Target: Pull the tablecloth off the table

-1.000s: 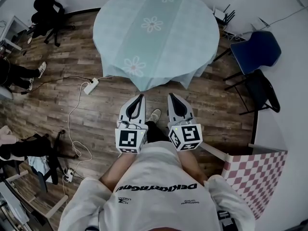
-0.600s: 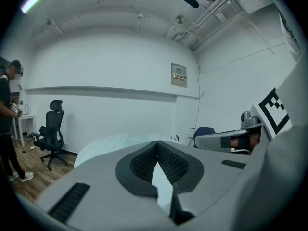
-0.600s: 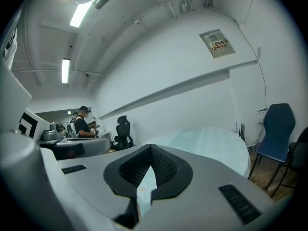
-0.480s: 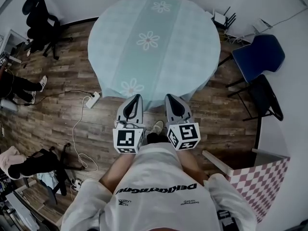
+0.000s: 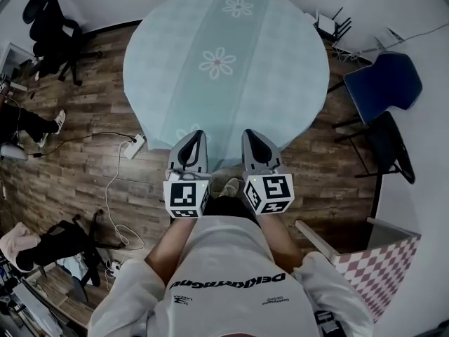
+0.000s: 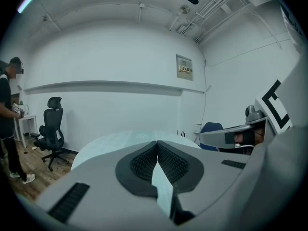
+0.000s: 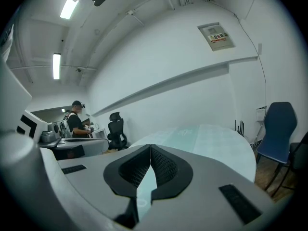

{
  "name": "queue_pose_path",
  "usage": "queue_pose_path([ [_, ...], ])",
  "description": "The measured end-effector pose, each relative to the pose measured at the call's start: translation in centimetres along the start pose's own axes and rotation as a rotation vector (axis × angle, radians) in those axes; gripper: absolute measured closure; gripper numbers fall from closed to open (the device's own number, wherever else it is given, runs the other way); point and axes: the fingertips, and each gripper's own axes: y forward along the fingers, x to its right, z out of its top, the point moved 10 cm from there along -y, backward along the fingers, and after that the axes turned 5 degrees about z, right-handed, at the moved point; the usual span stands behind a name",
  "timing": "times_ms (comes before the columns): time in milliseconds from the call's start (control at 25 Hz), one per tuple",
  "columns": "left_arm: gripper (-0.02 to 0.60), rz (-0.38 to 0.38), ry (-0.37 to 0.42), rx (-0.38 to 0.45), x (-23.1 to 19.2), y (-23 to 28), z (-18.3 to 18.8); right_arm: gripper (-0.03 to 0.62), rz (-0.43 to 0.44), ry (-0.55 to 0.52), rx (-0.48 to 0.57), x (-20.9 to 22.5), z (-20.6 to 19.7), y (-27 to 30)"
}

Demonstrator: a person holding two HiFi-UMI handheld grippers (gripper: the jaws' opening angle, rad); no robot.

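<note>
A pale blue tablecloth [image 5: 224,62] with white flowers covers the round table and hangs over its rim. In the head view my left gripper [image 5: 194,135] and right gripper [image 5: 251,133] are side by side, their tips over the cloth's near edge. Both are shut, and I see nothing caught between the jaws. In the left gripper view the left gripper [image 6: 157,143] points across the tablecloth [image 6: 120,139]. The right gripper view shows the right gripper [image 7: 150,147] with its tips together and the tablecloth [image 7: 207,138] stretching beyond them.
A blue chair [image 5: 384,83] and a black chair [image 5: 393,142] stand right of the table. A black office chair [image 5: 49,20] is at the far left. A power strip [image 5: 137,144] with cables lies on the wood floor. A pink checked box [image 5: 372,265] sits at the near right.
The view and both grippers have moved forward to the table; the gripper tips now reach the cloth's near edge. Both jaws stayed shut.
</note>
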Motion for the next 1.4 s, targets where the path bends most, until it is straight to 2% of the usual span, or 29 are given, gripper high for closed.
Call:
queue_pose_path([
  [200, 0.565, -0.013, -0.007, -0.029, -2.7, 3.1, 0.2, 0.559, -0.05, 0.02, -0.024, 0.4, 0.1, 2.9],
  [360, 0.565, -0.047, -0.031, -0.028, -4.6, 6.1, 0.4, 0.559, -0.092, 0.037, -0.038, 1.5, 0.4, 5.7],
  [520, 0.565, -0.087, -0.03, -0.064, -5.9, 9.0, 0.1, 0.558, -0.144, 0.056, -0.041, 2.6, 0.6, 7.6],
  [760, 0.563, -0.124, -0.086, -0.107, -8.5, 13.3, -0.3, 0.556, -0.199, 0.093, -0.05, 4.2, 0.6, 11.4],
  [1200, 0.555, -0.121, -0.071, -0.168, -11.5, 20.5, -2.0, 0.536, -0.268, 0.124, -0.104, 8.5, -0.3, 17.7],
  [1400, 0.506, -0.125, -0.085, -0.212, -13.2, 23.3, -3.4, 0.49, -0.278, 0.132, -0.131, 9.8, -1.0, 20.6],
])
